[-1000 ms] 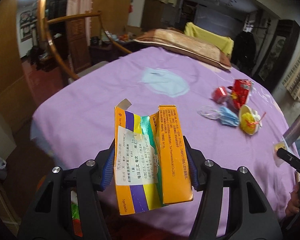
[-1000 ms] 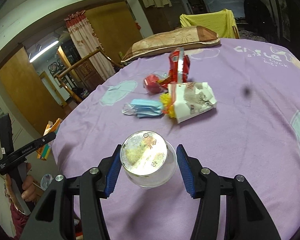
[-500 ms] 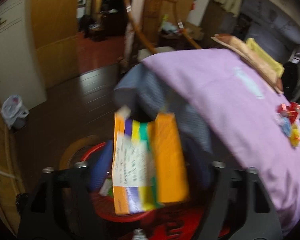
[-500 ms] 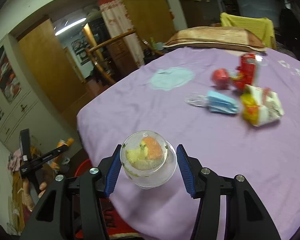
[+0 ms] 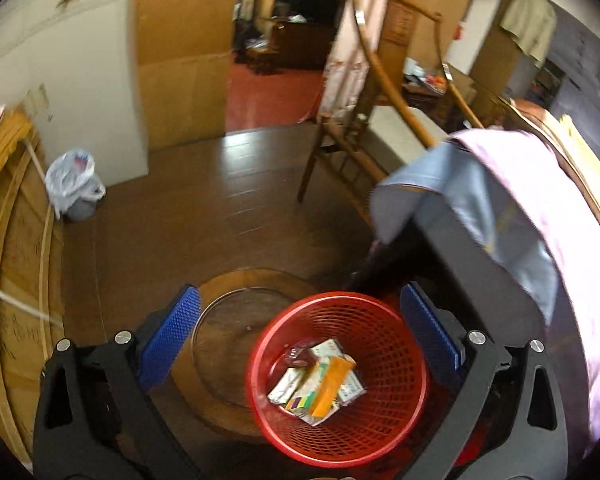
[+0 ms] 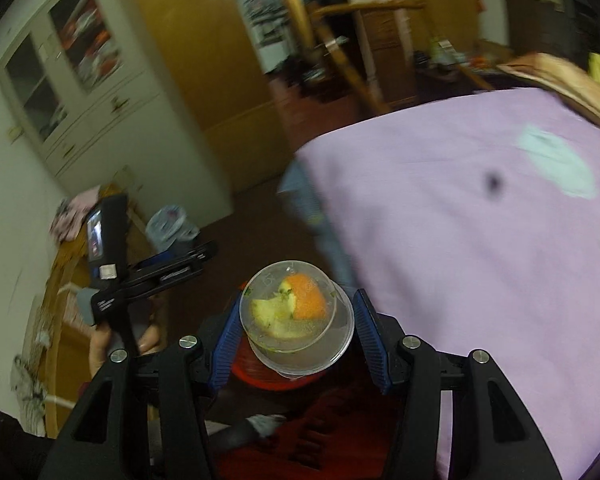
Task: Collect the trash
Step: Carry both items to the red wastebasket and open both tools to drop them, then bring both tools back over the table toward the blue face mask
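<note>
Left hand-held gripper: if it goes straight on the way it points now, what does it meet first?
Probably the red mesh basket, which lies just ahead between the open left hand-held gripper fingers, or the orange carton inside it. Depth is hard to judge.

A wooden chair [image 5: 352, 128] stands on the dark floor beside the bed's purple sheet [image 6: 480, 216]. A white plastic bag [image 5: 71, 178] sits near the white cabinet [image 6: 60, 92].

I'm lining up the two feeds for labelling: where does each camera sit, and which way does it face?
Left wrist: on the open left gripper, facing down at the red basket on the floor; only its fingers show.
Right wrist: on the right gripper, facing the clear cup it clamps, the purple bedcover beyond; a hand shows.
Shared: basket, bedcover, left gripper.
</note>
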